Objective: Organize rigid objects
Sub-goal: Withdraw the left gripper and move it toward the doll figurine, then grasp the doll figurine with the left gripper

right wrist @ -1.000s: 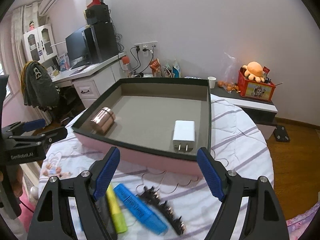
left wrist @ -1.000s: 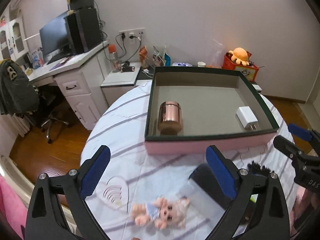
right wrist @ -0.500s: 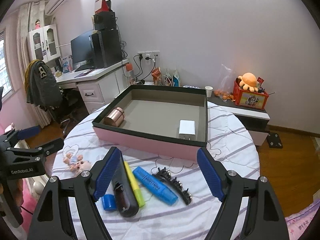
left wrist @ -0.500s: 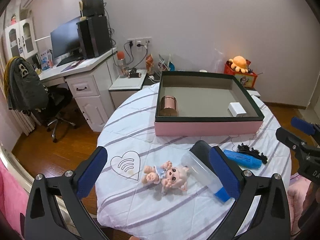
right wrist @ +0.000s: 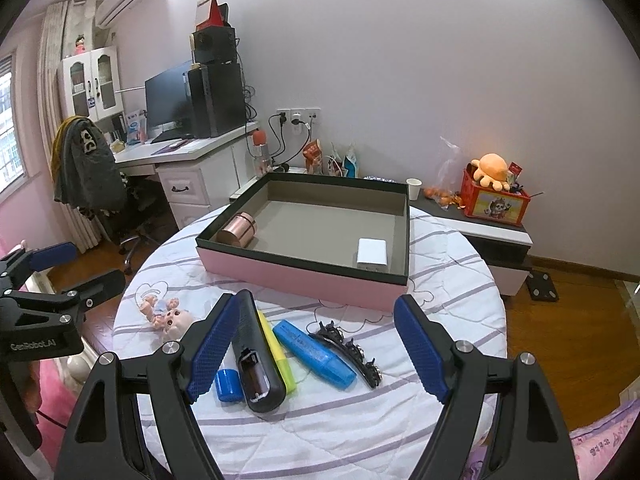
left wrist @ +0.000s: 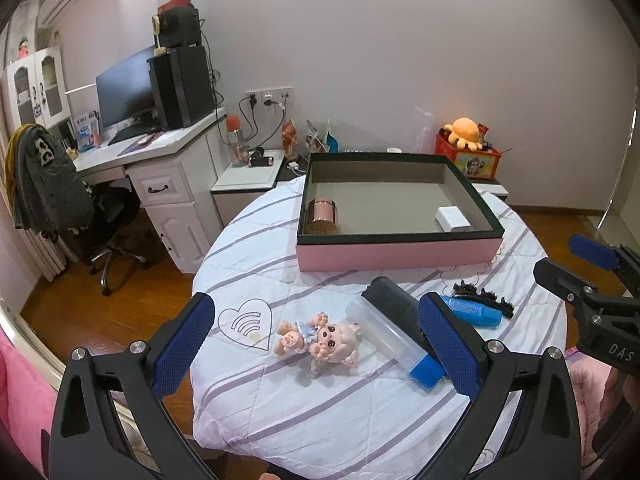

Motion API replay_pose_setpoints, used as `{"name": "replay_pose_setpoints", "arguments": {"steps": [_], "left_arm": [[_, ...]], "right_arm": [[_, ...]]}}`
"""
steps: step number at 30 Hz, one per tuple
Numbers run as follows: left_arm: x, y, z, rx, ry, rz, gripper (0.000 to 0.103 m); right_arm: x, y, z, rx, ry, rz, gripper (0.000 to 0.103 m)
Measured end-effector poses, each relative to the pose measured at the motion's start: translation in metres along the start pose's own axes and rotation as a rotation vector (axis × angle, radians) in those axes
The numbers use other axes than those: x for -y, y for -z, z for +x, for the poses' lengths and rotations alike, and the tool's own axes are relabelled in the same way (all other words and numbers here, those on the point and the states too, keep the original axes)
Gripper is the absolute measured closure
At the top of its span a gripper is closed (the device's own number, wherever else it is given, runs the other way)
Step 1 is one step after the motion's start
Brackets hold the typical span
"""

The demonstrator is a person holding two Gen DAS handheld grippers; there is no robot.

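Left gripper (left wrist: 320,344): blue-padded fingers spread wide, holding nothing, raised above the near edge of the table.
Right gripper (right wrist: 318,348): fingers spread wide, holding nothing, raised above the row of small things.
Table (right wrist: 452,264): round, under a white cloth with purple stripes.
Box (right wrist: 304,276): shallow, pink outside, dark rim, grey floor; sits at the far half of the table.
Copper can (right wrist: 237,230): on its side in the box's near left corner.
White charger (right wrist: 372,254): flat on the box floor, near right corner, well apart from the can.
Doll (left wrist: 320,338): small pink figure lying on the cloth, near left, outside the box.
Clear tube (left wrist: 390,338): blue cap, lying just beside the doll.
Black remote (right wrist: 256,360): battery bay open, touching the yellow marker (right wrist: 276,350) at its right.
Blue marker (right wrist: 314,354): next in the row, angled.
Hair clip (right wrist: 348,350): black, toothed, at the row's right end.
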State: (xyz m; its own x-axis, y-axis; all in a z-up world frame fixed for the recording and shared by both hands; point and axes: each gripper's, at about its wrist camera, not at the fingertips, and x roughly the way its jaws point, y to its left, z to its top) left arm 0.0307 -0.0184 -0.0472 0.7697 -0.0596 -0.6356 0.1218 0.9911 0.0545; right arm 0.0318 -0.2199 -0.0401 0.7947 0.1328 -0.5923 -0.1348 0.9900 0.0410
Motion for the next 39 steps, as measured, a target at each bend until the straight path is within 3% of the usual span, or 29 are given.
{"name": "replay_pose_setpoints", "arguments": {"steps": [13, 22, 30, 35, 39], "left_arm": [[-0.007, 0.038, 0.050, -0.169, 0.004, 0.001, 0.000], [-0.011, 0.048, 0.099, -0.267, -0.038, 0.046, 0.000], [-0.029, 0.047, 0.101, -0.275, 0.110, 0.153, 0.000], [-0.031, 0.045, 0.111, -0.280, 0.138, 0.231, 0.000], [-0.028, 0.040, 0.123, -0.269, 0.231, 0.266, 0.000]], "right_arm": [[-0.001, 0.023, 0.032, -0.096, -0.021, -0.003, 0.022], [0.002, 0.027, 0.051, -0.132, -0.020, 0.003, 0.022], [0.007, 0.024, 0.068, -0.154, -0.022, 0.018, 0.022], [0.006, 0.020, 0.077, -0.157, -0.023, 0.028, 0.022], [0.003, 0.018, 0.081, -0.156, -0.019, 0.029, 0.022]]}}
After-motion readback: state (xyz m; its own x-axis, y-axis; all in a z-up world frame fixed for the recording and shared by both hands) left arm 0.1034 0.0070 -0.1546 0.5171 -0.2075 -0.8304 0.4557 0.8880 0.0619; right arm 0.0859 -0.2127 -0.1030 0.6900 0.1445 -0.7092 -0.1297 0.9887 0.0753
